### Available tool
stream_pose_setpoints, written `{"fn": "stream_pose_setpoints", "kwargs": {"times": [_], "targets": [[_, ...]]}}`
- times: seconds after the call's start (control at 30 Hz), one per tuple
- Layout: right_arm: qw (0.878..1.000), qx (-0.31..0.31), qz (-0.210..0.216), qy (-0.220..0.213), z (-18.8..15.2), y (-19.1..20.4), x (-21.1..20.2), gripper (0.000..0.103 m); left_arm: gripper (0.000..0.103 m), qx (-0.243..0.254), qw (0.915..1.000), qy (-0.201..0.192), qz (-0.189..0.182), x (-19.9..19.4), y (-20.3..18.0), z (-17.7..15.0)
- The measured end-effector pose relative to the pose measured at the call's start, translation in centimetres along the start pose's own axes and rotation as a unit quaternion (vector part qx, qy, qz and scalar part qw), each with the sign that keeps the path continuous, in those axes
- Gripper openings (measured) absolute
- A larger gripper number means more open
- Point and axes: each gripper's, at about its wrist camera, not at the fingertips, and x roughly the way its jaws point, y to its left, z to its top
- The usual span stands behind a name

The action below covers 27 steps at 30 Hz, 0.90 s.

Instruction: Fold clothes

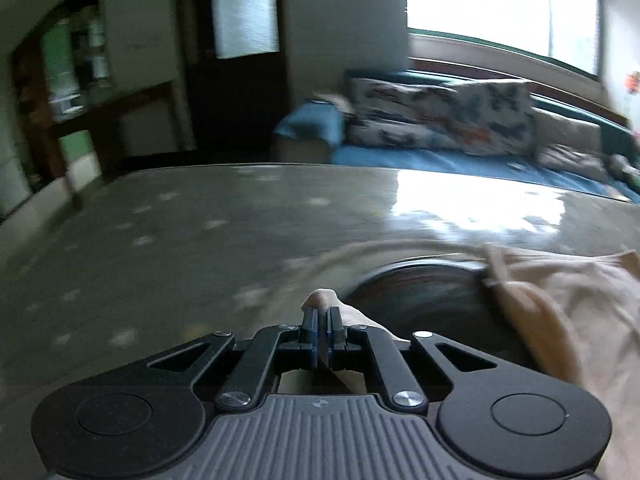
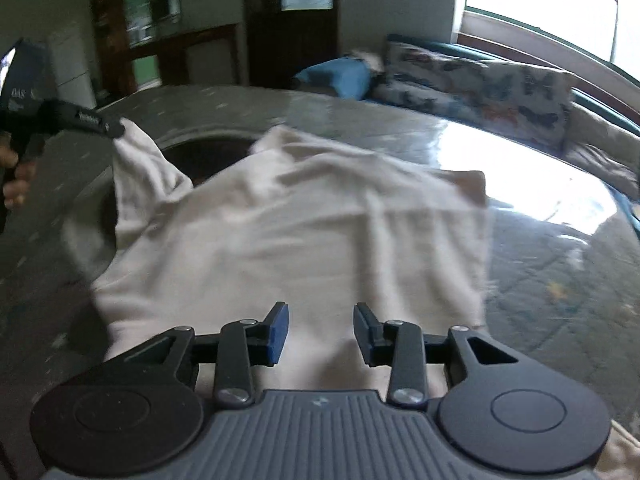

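Note:
A cream garment [image 2: 304, 224] lies spread over a glossy grey table [image 2: 552, 280]. In the right wrist view my left gripper [image 2: 116, 130] is shut on a corner of the garment and holds it lifted at the far left. In the left wrist view my left gripper [image 1: 321, 314] has its jaws pressed together on a pale fold of the garment [image 1: 322, 298], and more of the cloth [image 1: 568, 320] trails to the right. My right gripper [image 2: 320, 320] hovers over the near edge of the garment, open, with nothing pinched between its blue pads.
A dark round recess [image 1: 424, 296] is set in the table beside the cloth. Behind the table stand a sofa with patterned cushions [image 1: 440, 116], a blue cushion [image 2: 340, 74], a bright window [image 1: 500, 8], a dark door [image 1: 236, 60] and shelves [image 1: 76, 60]. A hand [image 2: 16, 176] holds the left gripper.

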Motion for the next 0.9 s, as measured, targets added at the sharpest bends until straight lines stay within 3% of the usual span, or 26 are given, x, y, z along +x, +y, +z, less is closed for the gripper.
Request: {"fn": "stream_pose_setpoints", "kwargs": {"times": [0.23, 0.43, 0.67, 0.9], "targets": [[0.997, -0.055, 0.036, 0.026, -1.2, 3.2, -0.5, 0.038, 0.005, -0.075, 0.9963, 0.006, 0.042, -5.1, 6.1, -2.6], [0.994, -0.043, 0.089, 0.05, -1.8, 4.0, -1.5, 0.039, 0.005, -0.102, 0.9914, 0.024, 0.079, -7.2, 9.0, -4.0], [0.993, -0.018, 0.105, 0.045, -1.9, 3.0, -2.7, 0.039, 0.006, -0.089, 0.9892, 0.055, 0.102, -6.4, 10.3, -3.9], [0.991, -0.042, 0.117, 0.056, -2.6, 3.7, -3.7, 0.041, 0.017, -0.093, 0.9833, 0.11, 0.112, -5.1, 10.8, -4.9]]}}
